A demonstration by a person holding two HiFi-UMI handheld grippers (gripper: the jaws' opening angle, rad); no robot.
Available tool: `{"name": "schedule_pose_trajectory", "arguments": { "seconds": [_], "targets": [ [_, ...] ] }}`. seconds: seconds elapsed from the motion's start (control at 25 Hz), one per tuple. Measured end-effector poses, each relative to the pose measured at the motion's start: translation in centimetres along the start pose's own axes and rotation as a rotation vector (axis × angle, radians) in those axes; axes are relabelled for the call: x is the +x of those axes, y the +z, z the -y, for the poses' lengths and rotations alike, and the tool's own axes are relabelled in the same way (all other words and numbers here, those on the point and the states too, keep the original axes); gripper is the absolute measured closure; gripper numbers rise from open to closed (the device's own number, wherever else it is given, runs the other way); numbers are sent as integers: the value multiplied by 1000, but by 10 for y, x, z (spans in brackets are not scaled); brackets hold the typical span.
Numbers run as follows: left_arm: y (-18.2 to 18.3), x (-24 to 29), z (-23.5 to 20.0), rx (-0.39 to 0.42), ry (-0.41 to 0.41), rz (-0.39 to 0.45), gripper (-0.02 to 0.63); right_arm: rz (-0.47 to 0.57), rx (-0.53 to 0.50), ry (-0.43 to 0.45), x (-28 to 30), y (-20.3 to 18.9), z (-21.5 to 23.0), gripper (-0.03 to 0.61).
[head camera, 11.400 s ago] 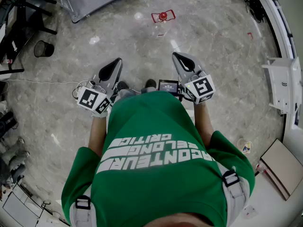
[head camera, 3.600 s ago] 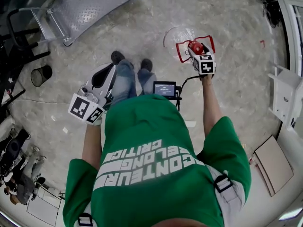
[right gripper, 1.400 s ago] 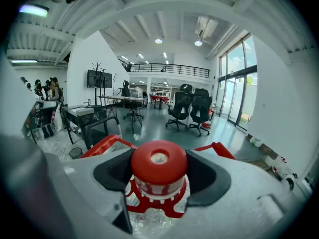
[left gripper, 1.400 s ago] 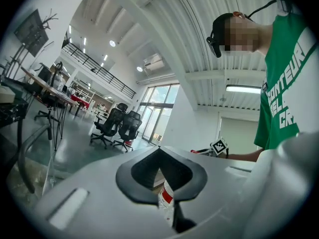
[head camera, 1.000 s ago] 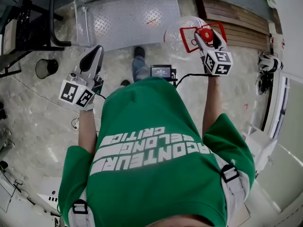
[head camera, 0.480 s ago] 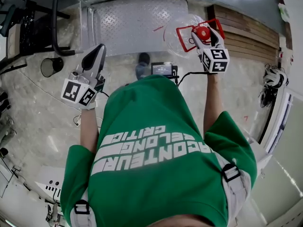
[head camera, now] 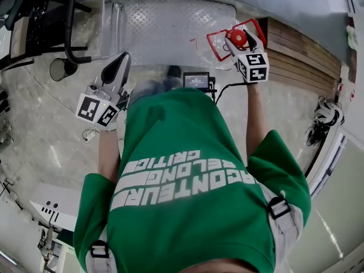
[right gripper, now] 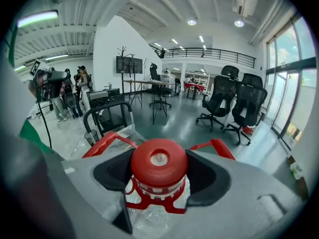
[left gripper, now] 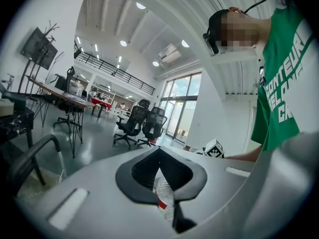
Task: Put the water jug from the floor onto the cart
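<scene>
Jug (head camera: 215,41) now over cart (head camera: 170,21) edge, tight in right claw (head camera: 239,40); left claw (head camera: 120,61) closed.

Head view overhead, gripper views level, sharing jug (head camera: 235,38)

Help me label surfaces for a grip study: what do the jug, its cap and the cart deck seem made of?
Water jug: its body looks like clear, glossy plastic, with ripples and glints showing through it.
Cap and carry handle: opaque red plastic, with a smooth moulded look.
Cart deck: metal, probably aluminium tread plate, since it is silvery with a raised repeating pattern.
</scene>
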State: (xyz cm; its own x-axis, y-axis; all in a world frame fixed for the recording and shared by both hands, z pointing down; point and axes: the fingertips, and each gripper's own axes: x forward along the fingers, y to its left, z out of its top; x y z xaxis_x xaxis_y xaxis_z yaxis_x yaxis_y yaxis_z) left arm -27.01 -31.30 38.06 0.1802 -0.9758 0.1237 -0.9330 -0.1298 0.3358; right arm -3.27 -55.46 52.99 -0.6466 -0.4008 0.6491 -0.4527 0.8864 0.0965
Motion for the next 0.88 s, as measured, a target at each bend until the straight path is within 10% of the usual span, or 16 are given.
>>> {"name": "schedule_pose_trajectory", "arguments": {
  "seconds": [0.88],
  "targets": [
    [17, 6, -117, -58, 118, -37, 598, -299, -179, 256, 214, -9, -86, 279]
  ]
}}
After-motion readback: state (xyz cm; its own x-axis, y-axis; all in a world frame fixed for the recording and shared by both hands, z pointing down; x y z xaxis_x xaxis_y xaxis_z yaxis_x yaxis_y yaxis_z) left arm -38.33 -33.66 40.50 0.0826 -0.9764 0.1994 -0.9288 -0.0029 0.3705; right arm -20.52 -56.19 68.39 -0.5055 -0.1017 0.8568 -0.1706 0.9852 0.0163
